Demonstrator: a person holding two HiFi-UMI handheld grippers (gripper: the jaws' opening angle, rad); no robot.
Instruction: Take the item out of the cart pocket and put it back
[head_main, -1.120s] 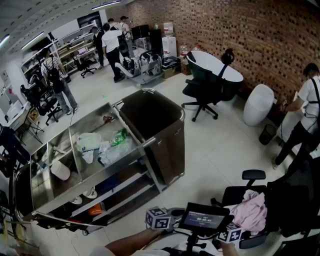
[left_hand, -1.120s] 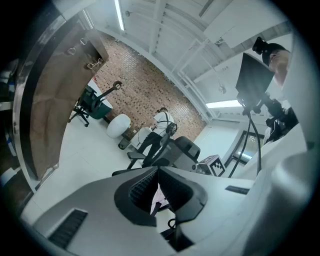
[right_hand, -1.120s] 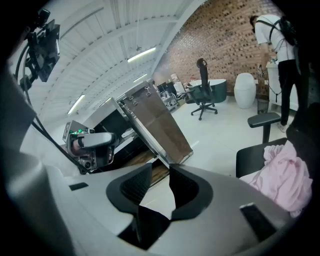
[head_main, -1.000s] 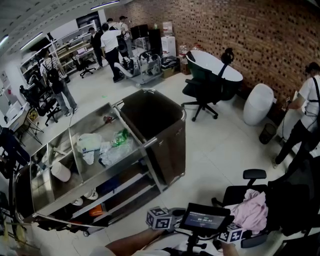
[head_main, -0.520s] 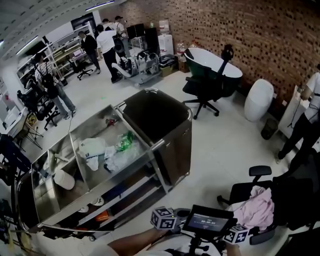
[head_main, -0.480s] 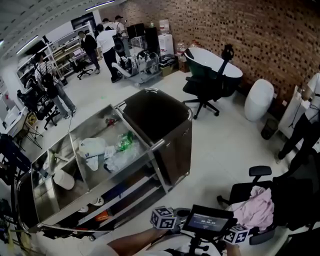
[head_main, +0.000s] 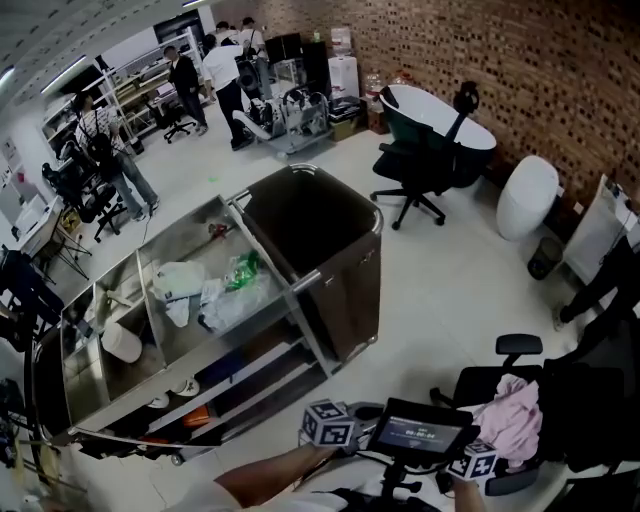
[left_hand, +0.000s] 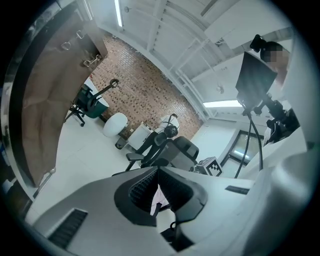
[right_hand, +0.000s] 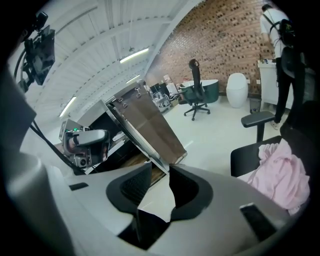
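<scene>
Little has changed over the last second. Our head has swung a touch, so the cart (head_main: 350, 290) sits slightly differently in the head view, but the cart itself has not moved. At its left, the steel compartments hold the same things: a white bag (head_main: 178, 280) and, just beside it, a clear bag with green print (head_main: 238, 275). The dark bin (head_main: 300, 220) at the cart's right end looks empty from here. We cannot tell which pocket the task means, or which item. If it is one of these bags, it lies in the middle compartment, untouched.

Lower down, the left hand-held gripper (left_hand: 157, 175) stays close to our body, well apart from the cart. Its jaws are pressed together with nothing between them. The mounted screen (head_main: 420, 433) sits between our two grippers, as before.

The right hand-held gripper (right_hand: 161, 175) also keeps low, with a narrow gap between its jaws. Only floor and the cart's brown side show through that gap, so it carries nothing. Just right of it stands the office chair with the pink cloth (head_main: 505, 418).

We judge the task not yet begun. The next step is to close the distance to the cart and open a gripper over the pocket.
</scene>
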